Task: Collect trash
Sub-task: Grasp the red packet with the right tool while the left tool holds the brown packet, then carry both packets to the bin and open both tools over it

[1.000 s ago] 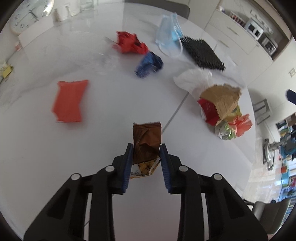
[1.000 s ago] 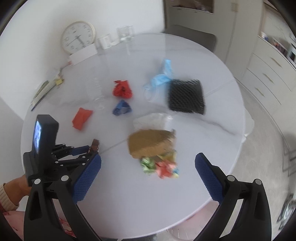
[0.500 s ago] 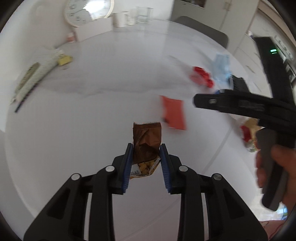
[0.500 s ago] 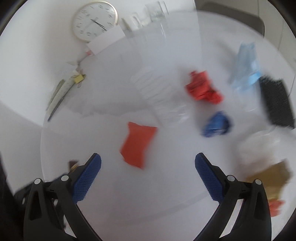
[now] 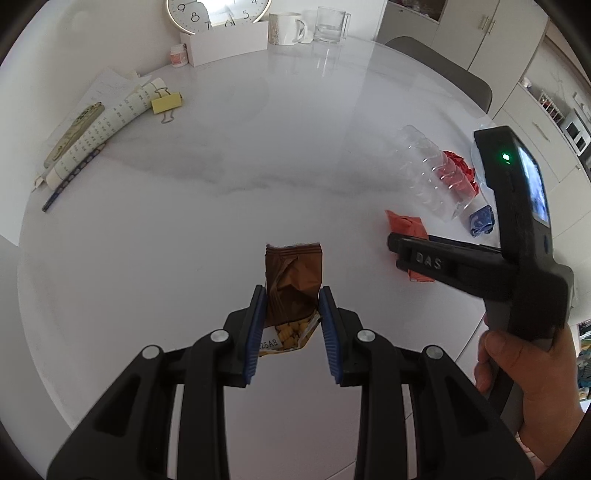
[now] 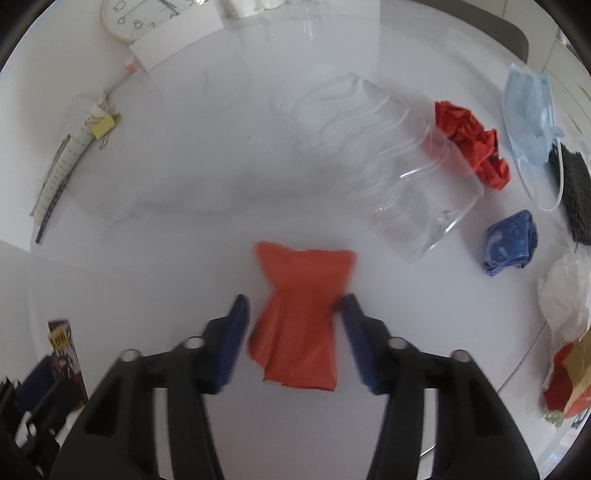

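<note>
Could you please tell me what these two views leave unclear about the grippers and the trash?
- Right gripper: the right wrist view is motion-blurred, so whether its fingers touch the orange wrapper is unclear.
- Orange wrapper, left wrist view: the right gripper's body covers most of it.
- Brown wrapper: its lower print is cut off by the left gripper.
- Trash pile: cropped by the right wrist view's edge.

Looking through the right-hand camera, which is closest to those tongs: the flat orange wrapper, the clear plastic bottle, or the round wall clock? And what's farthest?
1. Flat orange wrapper, lying between the right tongs.
2. Clear plastic bottle, lying on its side beyond, to the right.
3. Round wall clock, at the table's far edge, upper left.
</note>
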A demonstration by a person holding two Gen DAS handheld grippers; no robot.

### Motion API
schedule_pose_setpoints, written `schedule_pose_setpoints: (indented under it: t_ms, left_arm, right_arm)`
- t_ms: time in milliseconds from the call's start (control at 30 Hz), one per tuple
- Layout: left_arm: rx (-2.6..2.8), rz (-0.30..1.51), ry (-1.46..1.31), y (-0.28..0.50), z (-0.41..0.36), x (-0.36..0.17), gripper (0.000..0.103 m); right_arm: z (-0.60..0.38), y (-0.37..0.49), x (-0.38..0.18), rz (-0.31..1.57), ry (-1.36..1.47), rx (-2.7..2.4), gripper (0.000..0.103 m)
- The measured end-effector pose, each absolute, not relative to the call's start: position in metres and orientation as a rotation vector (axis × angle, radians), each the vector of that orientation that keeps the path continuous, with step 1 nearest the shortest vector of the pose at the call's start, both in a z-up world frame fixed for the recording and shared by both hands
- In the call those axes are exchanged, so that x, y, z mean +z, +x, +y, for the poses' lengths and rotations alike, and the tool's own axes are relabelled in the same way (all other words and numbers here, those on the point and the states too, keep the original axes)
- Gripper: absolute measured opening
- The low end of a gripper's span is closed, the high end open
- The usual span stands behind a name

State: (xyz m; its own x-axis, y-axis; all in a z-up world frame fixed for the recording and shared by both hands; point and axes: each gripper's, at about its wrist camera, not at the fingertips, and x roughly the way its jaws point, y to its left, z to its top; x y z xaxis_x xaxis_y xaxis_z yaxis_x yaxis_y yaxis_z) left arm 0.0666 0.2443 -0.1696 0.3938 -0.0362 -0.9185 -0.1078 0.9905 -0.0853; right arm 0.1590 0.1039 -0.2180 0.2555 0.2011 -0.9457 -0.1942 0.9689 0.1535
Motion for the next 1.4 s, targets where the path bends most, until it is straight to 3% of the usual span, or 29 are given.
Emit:
schedule_pose_setpoints:
  t_ms: [167,400,667,967,1200,1300,1367,1400]
  left_arm:
    - [0.033,1.165,-0.121,0.075,0.235,-0.169,0.029]
    - [-0.048,1.136,-0.053,0.075,0.19,-0.146,0.029]
    - [-0.339,1.092,0.043,0.054,0.053,-0.115,0.029]
    - [-0.771,1.148,0.247,-0.005,-0.155,-0.129,0.03]
    - [-0.936,1.281,0.361,-0.048,-0.277,-0.177,0.03]
    - [-0.922,1.33,0.403,-0.053,-0.304,-0.193,0.049]
    - [-0.904,1.339,0.42,-0.055,-0.313,-0.197,0.066]
    - [-0.893,1.337,0.426,-0.054,-0.315,-0.198,0.069]
  right_arm:
    - [0.099,0.152,-0.213,1.285,0.042,0.365,0.031]
    - [0.041,0.119,-0.147,1.153,0.068,0.445,0.031]
    - [-0.122,0.043,-0.085,1.042,0.104,0.235,0.031]
    - [-0.32,-0.073,-0.114,1.123,0.215,-0.086,0.032]
    - [-0.402,-0.126,-0.14,1.147,0.287,-0.163,0.032]
    - [-0.423,-0.135,-0.15,1.148,0.329,-0.172,0.033]
    - [-0.433,-0.136,-0.155,1.15,0.337,-0.171,0.034]
    - [-0.437,-0.137,-0.158,1.152,0.343,-0.168,0.034]
